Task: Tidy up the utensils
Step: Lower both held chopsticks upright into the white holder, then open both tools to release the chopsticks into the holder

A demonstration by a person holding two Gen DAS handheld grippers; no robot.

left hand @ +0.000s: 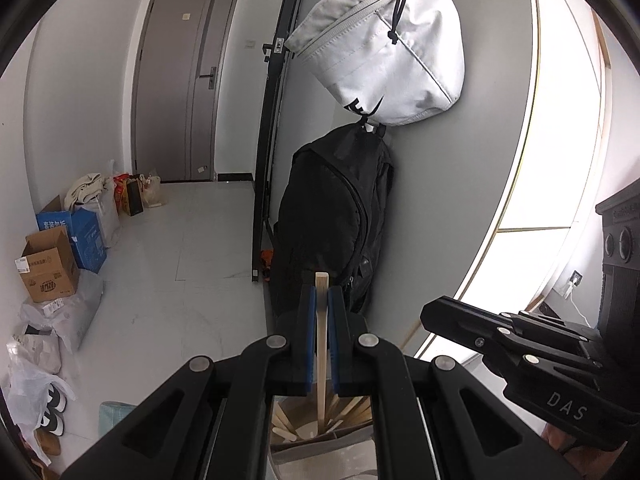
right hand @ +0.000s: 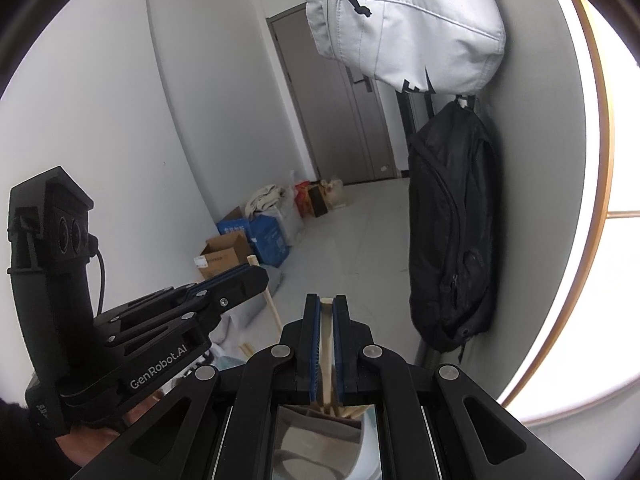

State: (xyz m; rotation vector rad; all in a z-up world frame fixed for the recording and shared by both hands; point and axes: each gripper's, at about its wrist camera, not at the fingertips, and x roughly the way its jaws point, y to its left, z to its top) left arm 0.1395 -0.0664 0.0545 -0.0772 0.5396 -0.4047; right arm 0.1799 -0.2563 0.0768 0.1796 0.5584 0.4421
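Clamped between the blue pads of the left tongs [left hand: 322, 296] is a wooden stick [left hand: 321, 344], held upright with its tip above the fingers. A second stick [right hand: 327, 344] is gripped the same way by the right tongs [right hand: 327, 304]. Below each pair, more sticks [left hand: 352, 408] are seen standing in what may be a grey holder [left hand: 320, 446], though it is mostly hidden. Ahead, a black backpack [left hand: 332, 220] is hung under a white bag [left hand: 380, 40] on the wall.
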